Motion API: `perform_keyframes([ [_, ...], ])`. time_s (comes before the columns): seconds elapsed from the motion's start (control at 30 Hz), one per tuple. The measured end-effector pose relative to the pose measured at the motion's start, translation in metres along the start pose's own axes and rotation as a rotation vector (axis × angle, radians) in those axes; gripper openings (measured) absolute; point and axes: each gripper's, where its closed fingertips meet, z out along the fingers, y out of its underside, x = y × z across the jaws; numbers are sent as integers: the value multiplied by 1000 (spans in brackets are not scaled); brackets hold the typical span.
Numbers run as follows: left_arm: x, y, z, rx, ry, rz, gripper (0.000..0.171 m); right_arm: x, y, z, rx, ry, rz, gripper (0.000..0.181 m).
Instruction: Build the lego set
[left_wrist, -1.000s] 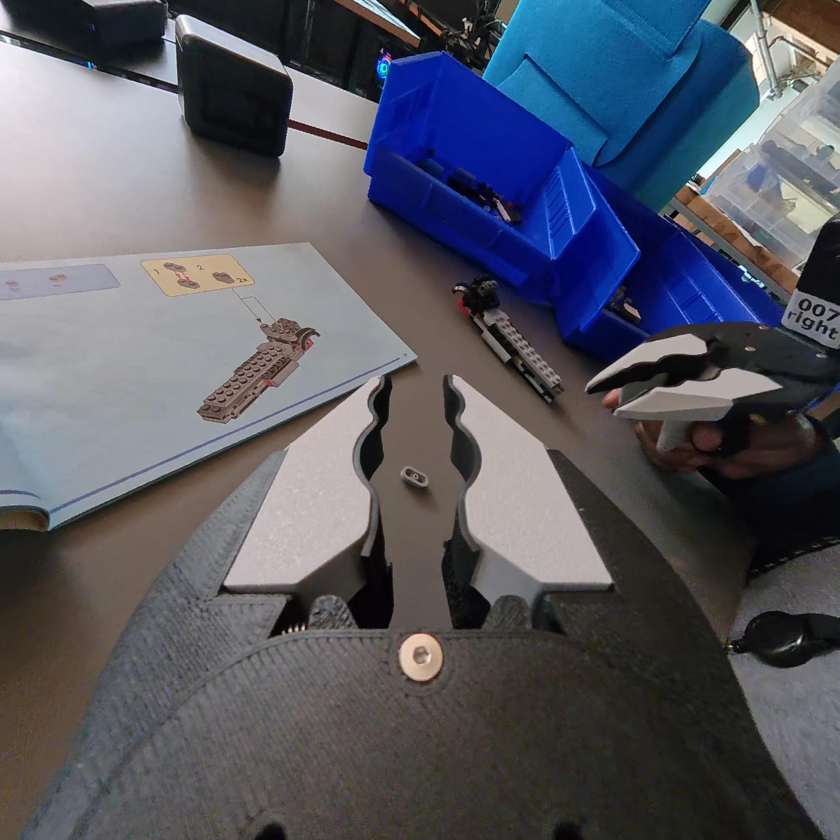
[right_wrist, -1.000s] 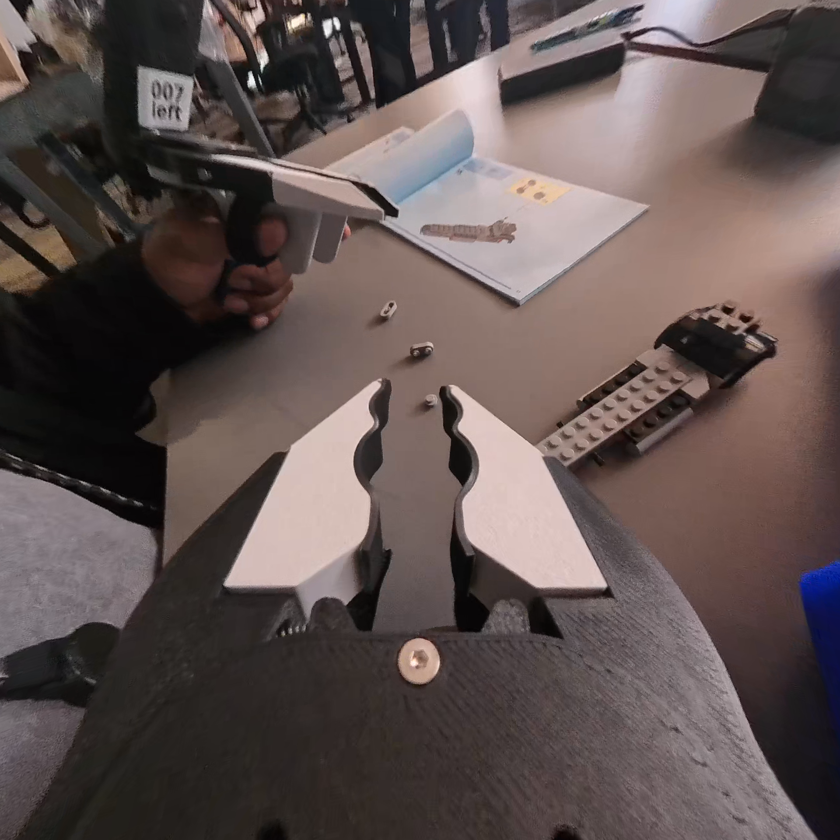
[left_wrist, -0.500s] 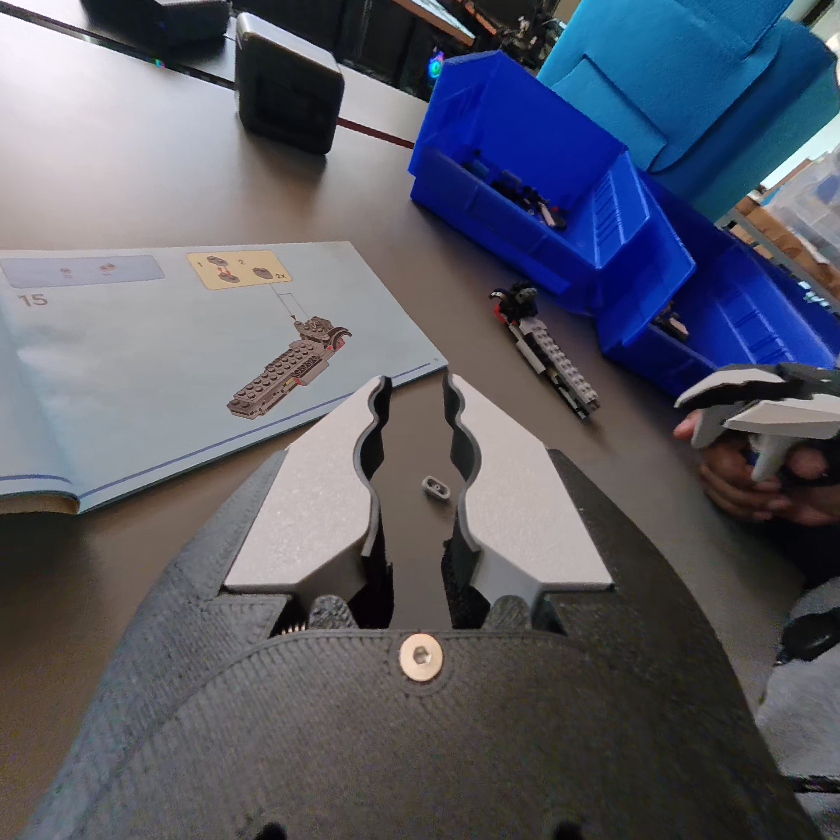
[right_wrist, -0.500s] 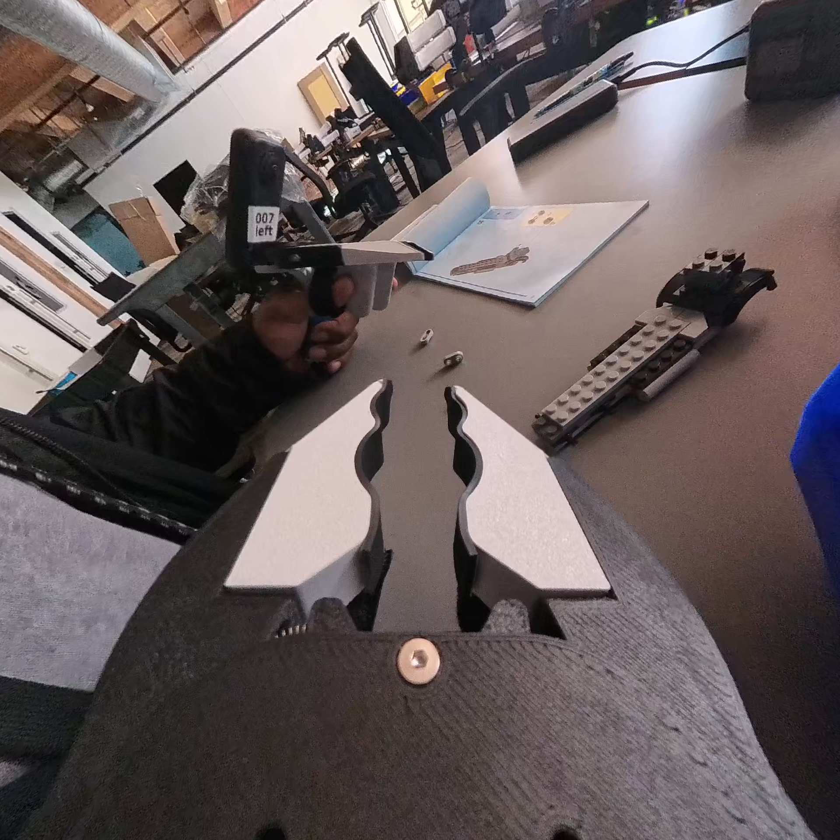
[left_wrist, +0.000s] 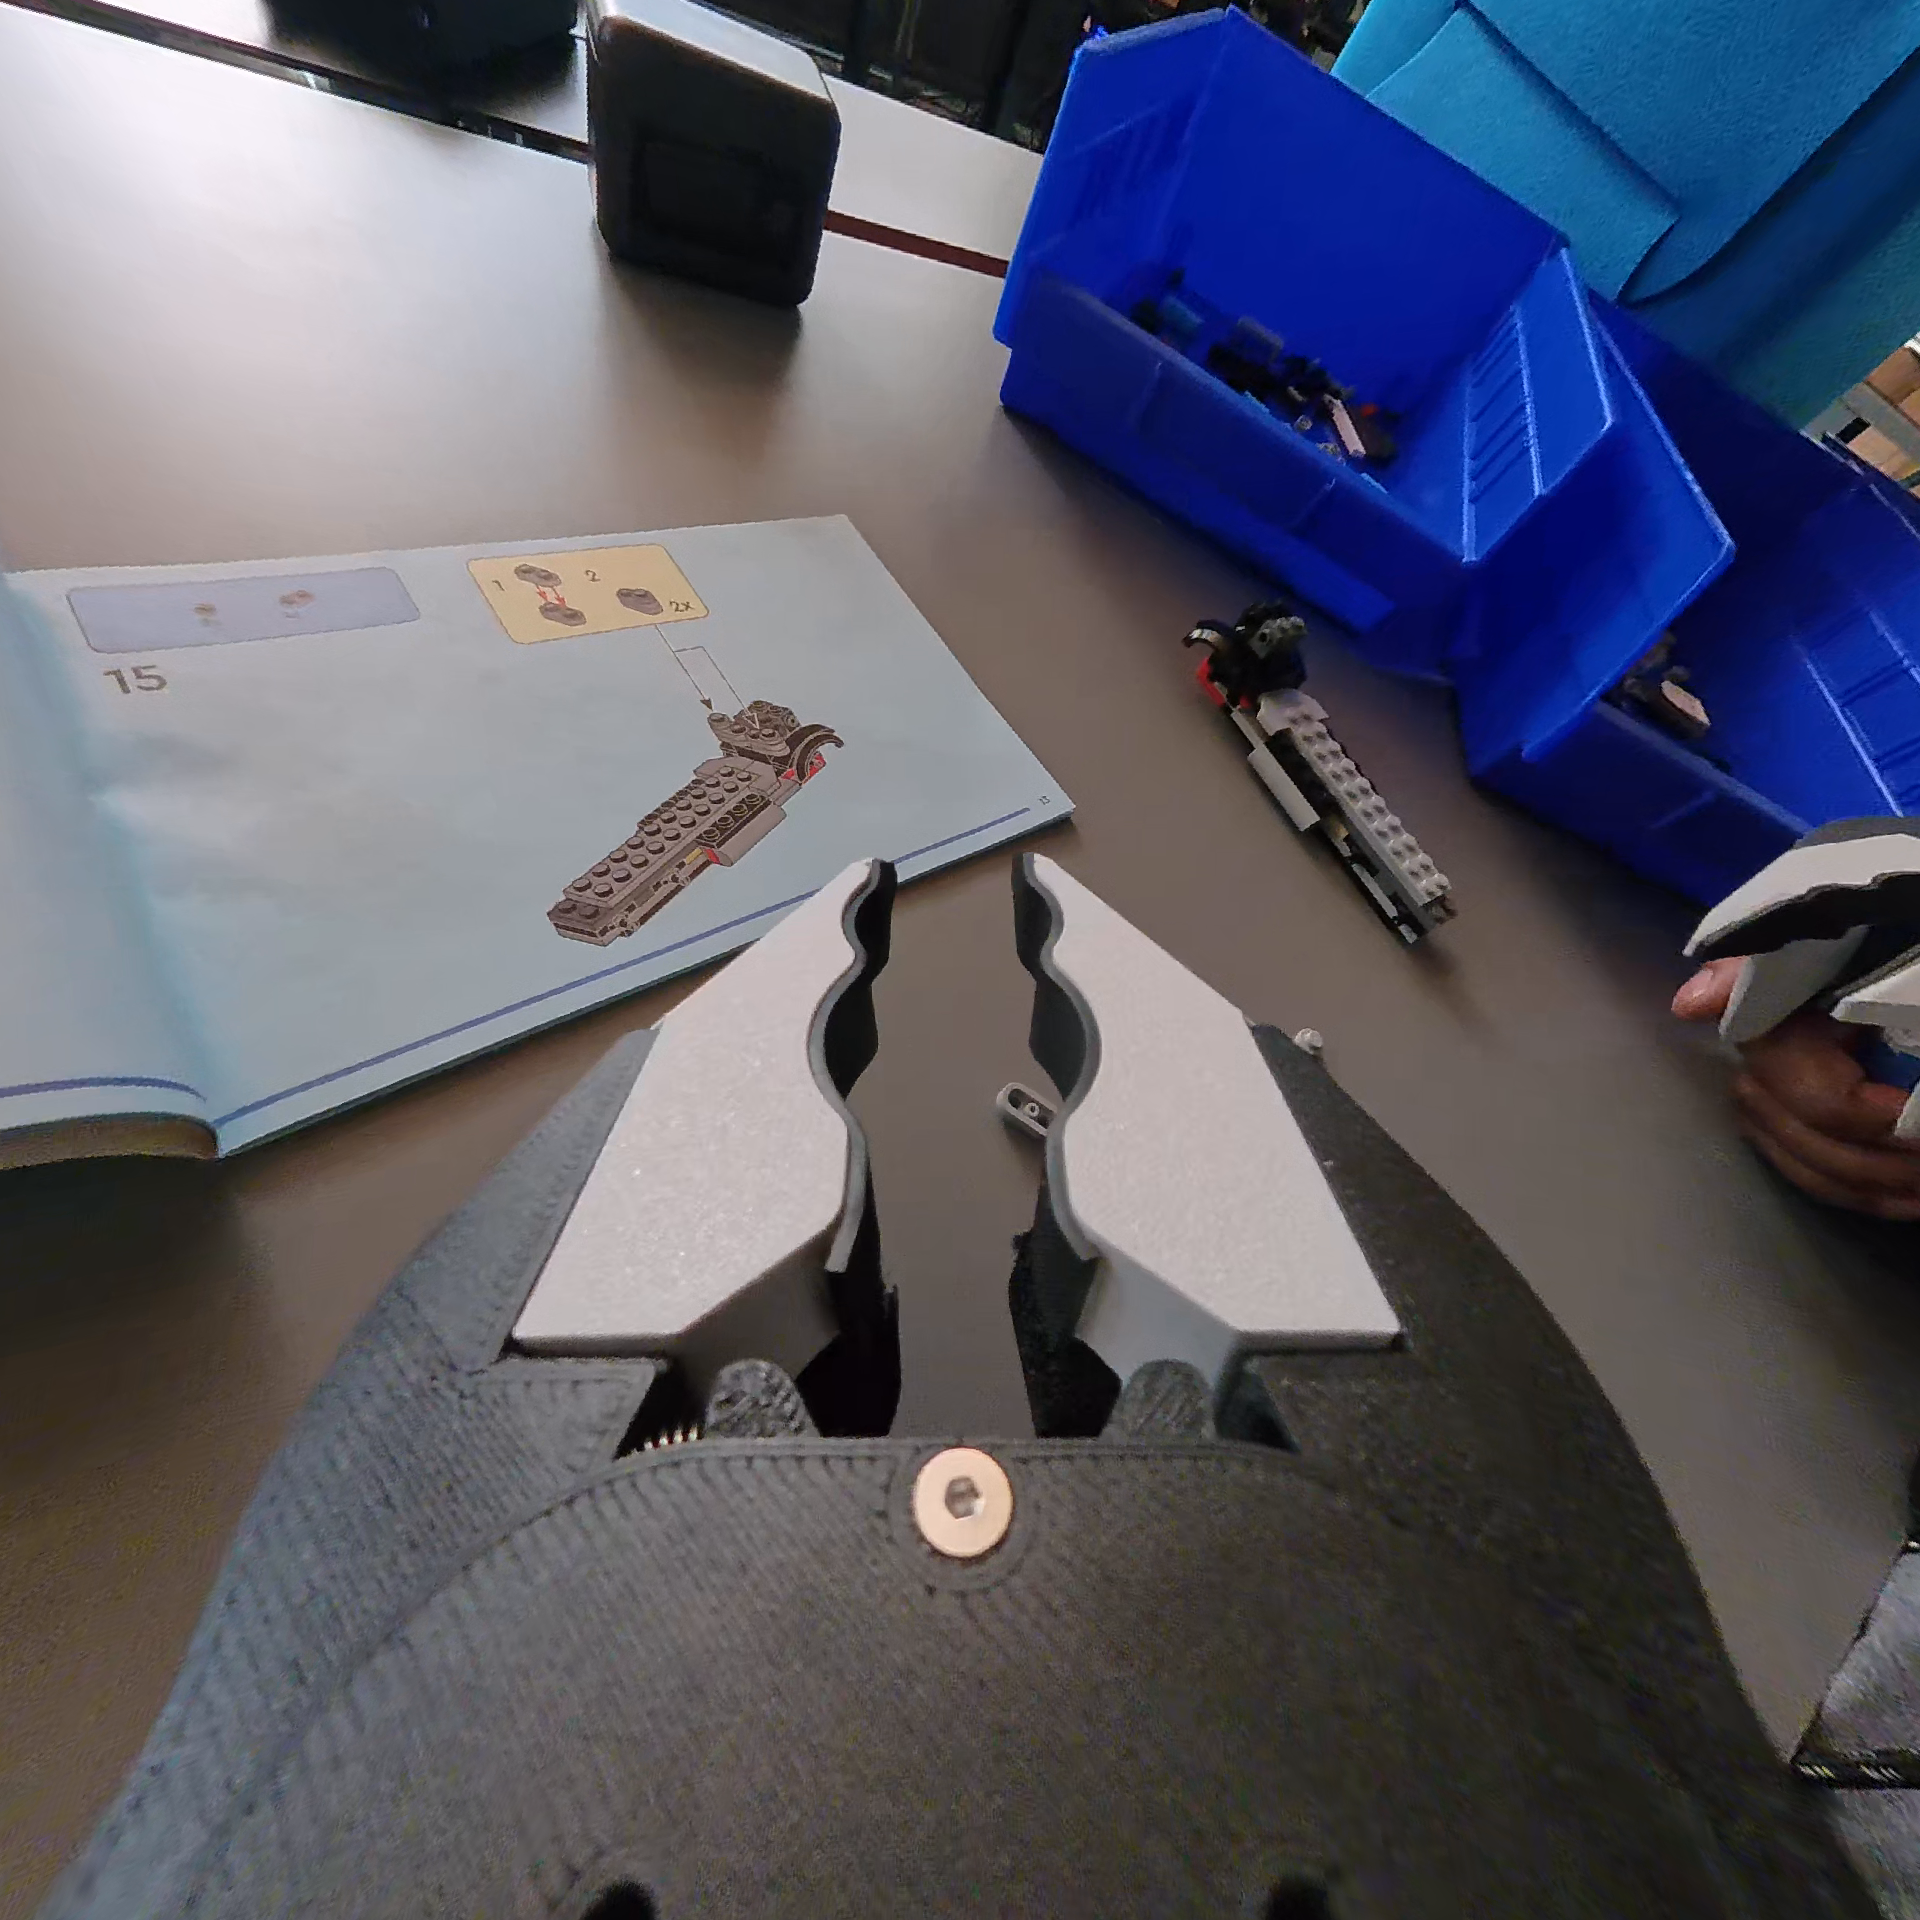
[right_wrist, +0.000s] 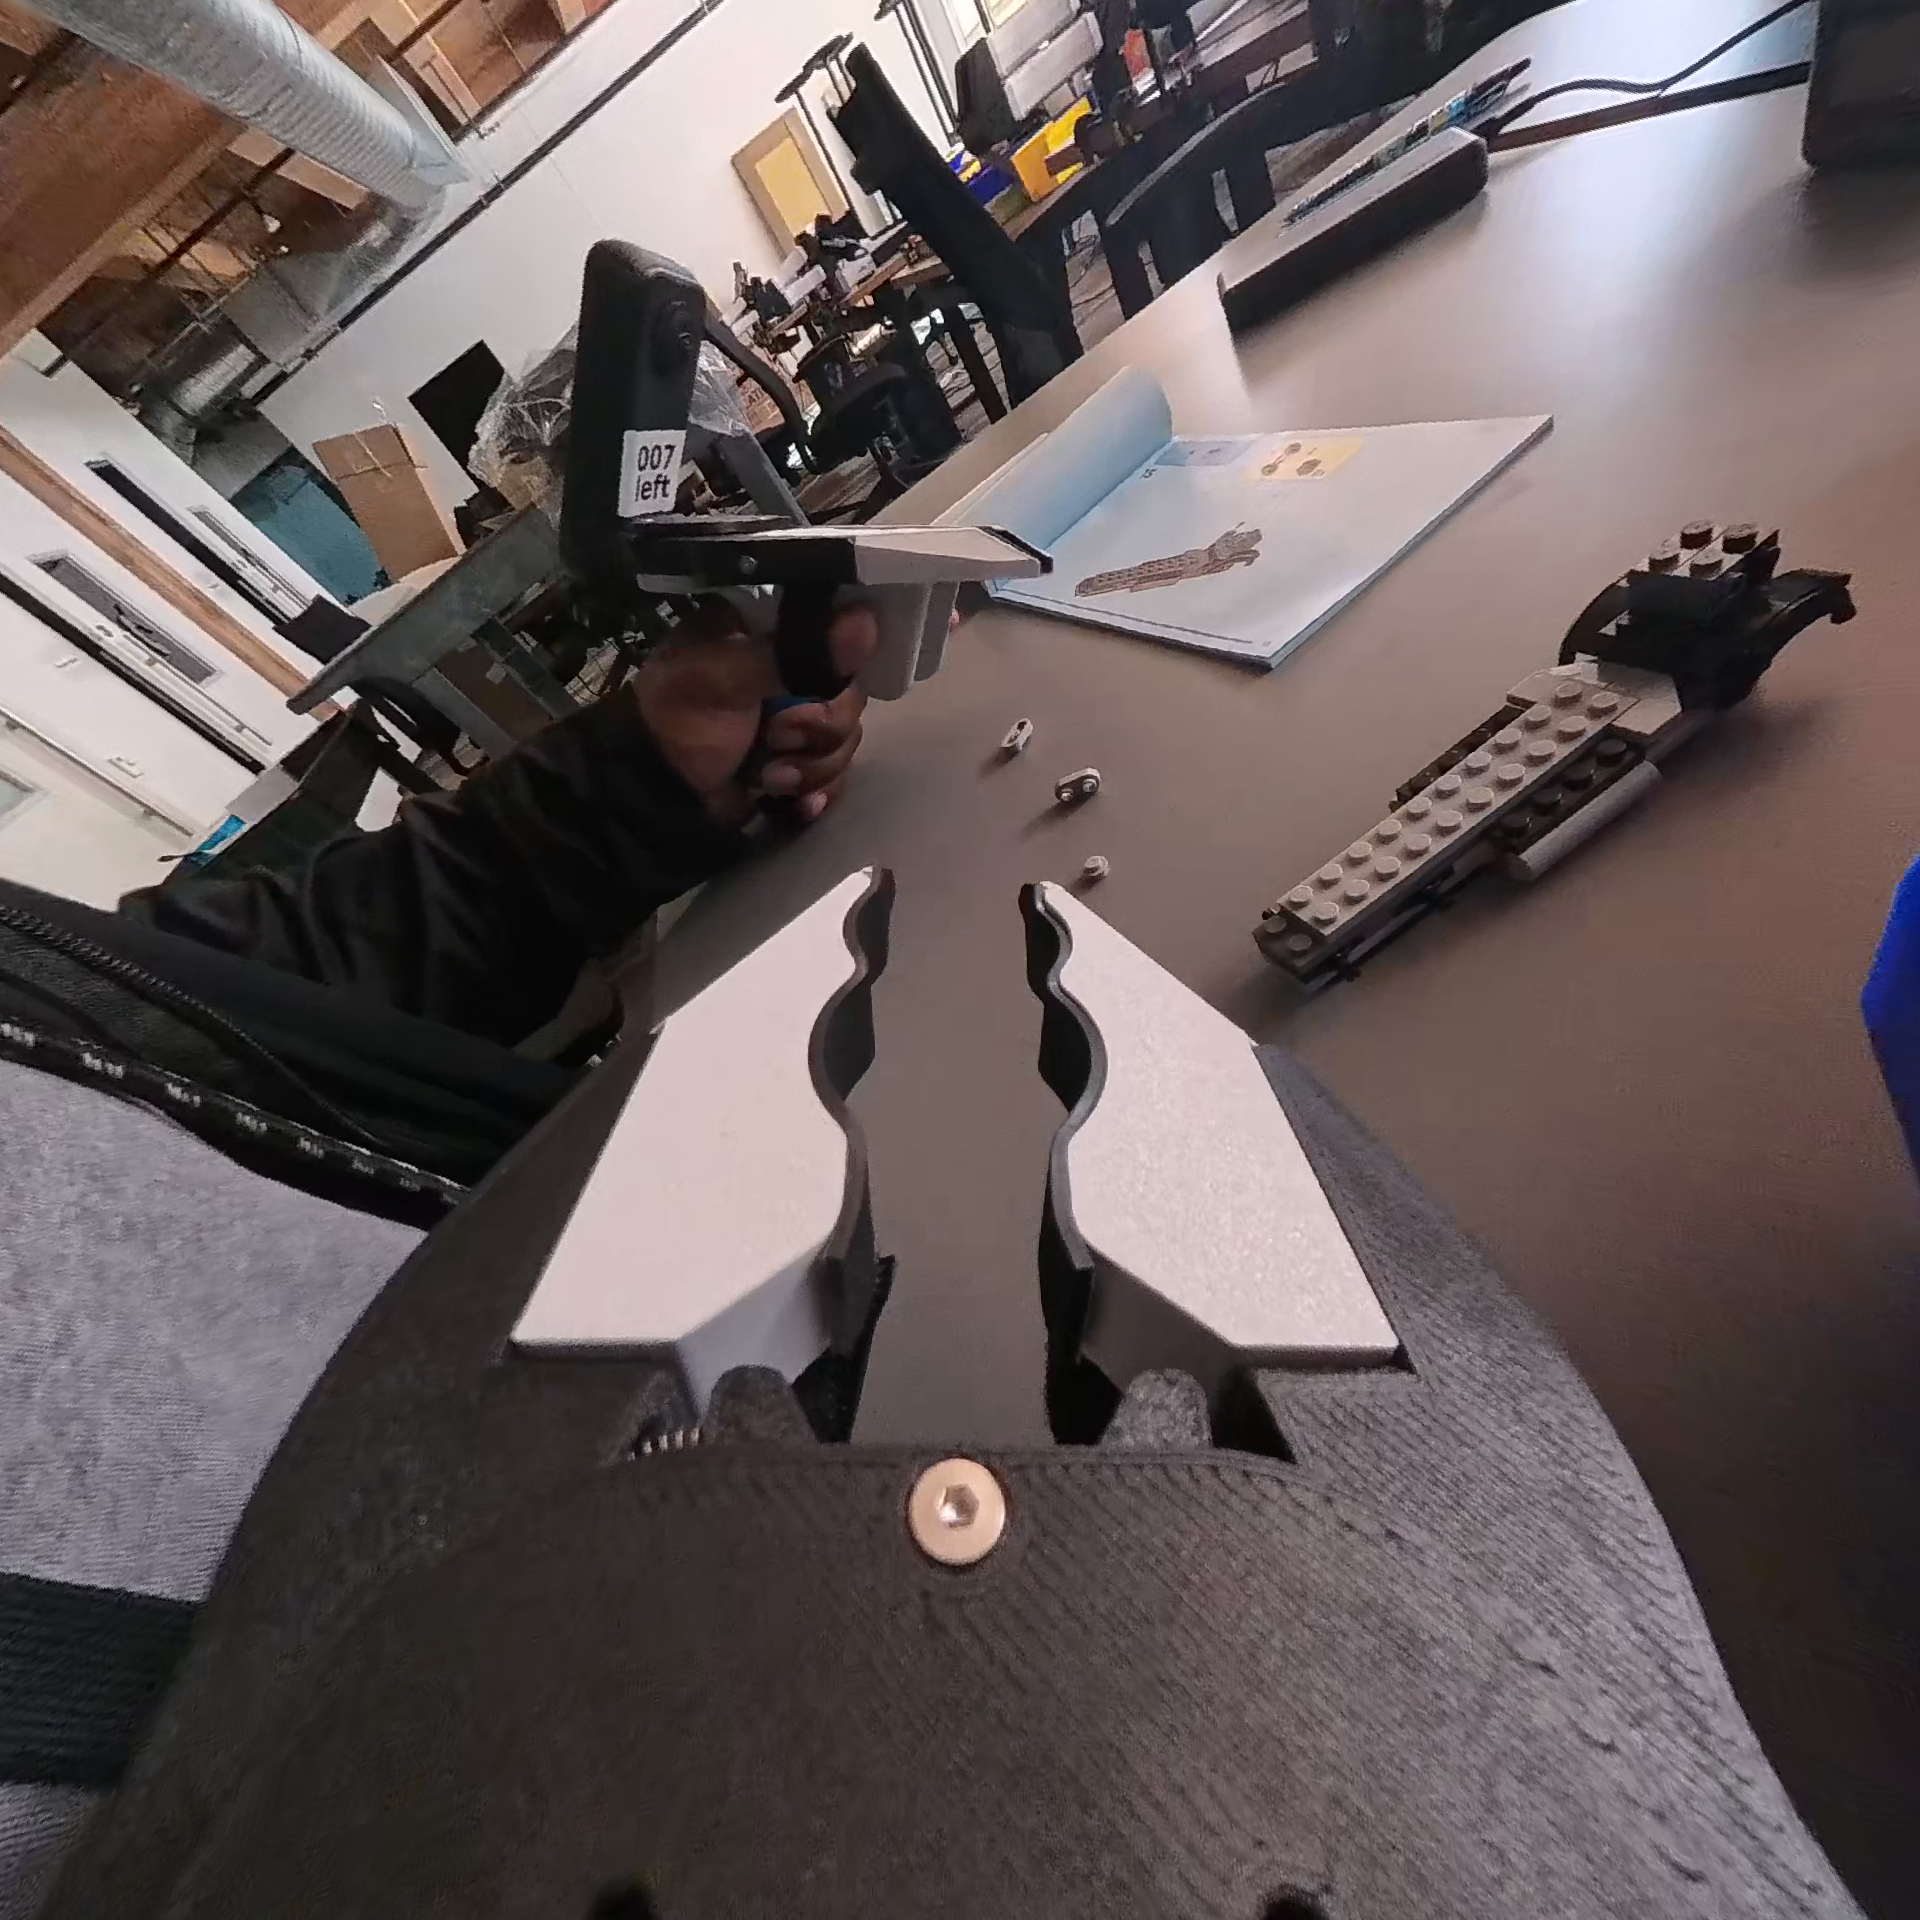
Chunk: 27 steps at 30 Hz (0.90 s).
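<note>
Since a second ago, the left claw (left_wrist: 945, 883) is being carried leftward across the tabletop (left_wrist: 312, 343), so that the small grey piece (left_wrist: 1023, 1107), formerly centred in its gap, is now being seen tucked against the inner edge of its right finger (left_wrist: 1174, 1153). Its jaws are being held apart and empty, as they were then. The right claw (right_wrist: 956, 899) is being drawn back and tipped lower over the same interval; it too is being held released, with nothing between its fingers.

In the right wrist view, three small loose pieces are being shown lying on the tabletop, apart from one another, between the two claws: an oblong one (right_wrist: 1018, 732) nearest the left claw, a second (right_wrist: 1077, 784) beyond it, and a round stud (right_wrist: 1093, 868) just past the right claw's tip. The partly built grey and black model (right_wrist: 1579, 769) is lying well to the right of them, untouched, near the blue bins (left_wrist: 1351, 343). The open instruction booklet (left_wrist: 416, 779) is lying flat on the far side.

From this it is being judged that a pick-up of the oblong piece is being lined up but not yet made; the offset toward one finger is suggesting that re-centring is needed before closing, lest the piece be nudged away.
</note>
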Motion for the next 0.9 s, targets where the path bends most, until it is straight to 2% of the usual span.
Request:
perform_keyframes([
  [0.9, 1, -1, 0, 7, 19, -4, 25, 0, 1, 1, -12, 0, 8, 27],
])
